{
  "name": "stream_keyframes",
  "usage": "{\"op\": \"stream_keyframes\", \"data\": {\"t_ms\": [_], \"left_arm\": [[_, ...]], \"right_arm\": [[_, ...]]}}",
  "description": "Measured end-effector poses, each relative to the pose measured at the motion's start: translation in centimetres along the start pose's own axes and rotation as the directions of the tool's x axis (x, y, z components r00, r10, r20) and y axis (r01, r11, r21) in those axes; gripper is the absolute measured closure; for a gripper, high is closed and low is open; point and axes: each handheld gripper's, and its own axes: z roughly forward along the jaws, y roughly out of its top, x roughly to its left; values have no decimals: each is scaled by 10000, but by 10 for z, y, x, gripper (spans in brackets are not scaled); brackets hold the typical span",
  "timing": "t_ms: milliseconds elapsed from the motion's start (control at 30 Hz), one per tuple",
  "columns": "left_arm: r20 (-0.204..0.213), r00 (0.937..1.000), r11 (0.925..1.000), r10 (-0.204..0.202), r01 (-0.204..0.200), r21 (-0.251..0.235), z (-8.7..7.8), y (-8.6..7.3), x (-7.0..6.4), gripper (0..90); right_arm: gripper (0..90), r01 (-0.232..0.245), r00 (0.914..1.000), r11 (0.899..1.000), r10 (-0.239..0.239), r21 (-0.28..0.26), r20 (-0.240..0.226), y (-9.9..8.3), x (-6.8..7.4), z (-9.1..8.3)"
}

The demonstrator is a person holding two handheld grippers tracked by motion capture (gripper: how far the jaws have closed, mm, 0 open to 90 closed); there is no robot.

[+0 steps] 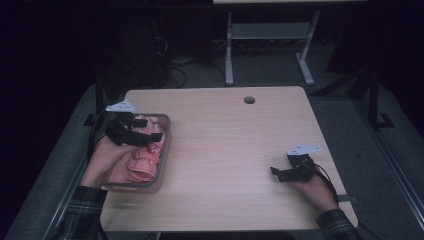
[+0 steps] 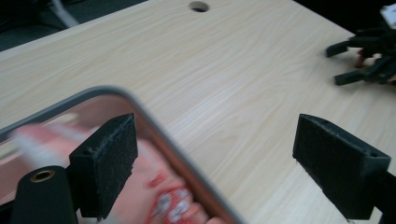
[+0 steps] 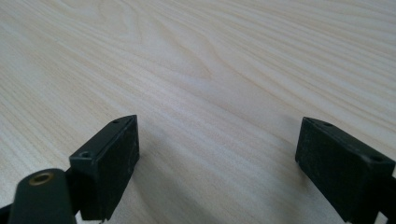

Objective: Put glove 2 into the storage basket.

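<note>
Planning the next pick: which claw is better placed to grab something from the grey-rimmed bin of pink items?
Left. The left claw hangs open over the grey-rimmed bin; the right claw, also open, sits across the bare wooden table.

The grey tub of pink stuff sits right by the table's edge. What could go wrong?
The grey-rimmed clear plastic tub sits at the wooden table's left edge, so a nudge from the open left gripper above it might tip it off. One black pad hangs over the rim and could snag it. The pink packets might spill.
</note>
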Motion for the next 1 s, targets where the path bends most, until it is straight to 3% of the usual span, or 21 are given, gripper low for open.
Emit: {"op": "stream_keyframes", "data": {"t_ms": [467, 700, 1000], "left_arm": [[808, 9939, 9971, 748, -756, 73, 48, 7, -50, 133], [1078, 9896, 9954, 948, -957, 28, 76, -2, -76, 134], [1070, 9855, 9906, 1314, -1347, 238, 105, -21, -98, 135]], "right_arm": [[130, -14, 10000, 10000, 14, 12, -14, 0, 0, 0], [130, -8, 10000, 10000, 8, 15, -17, 0, 0, 0], [130, 31, 10000, 10000, -31, 24, -35, 0, 0, 0]]}}
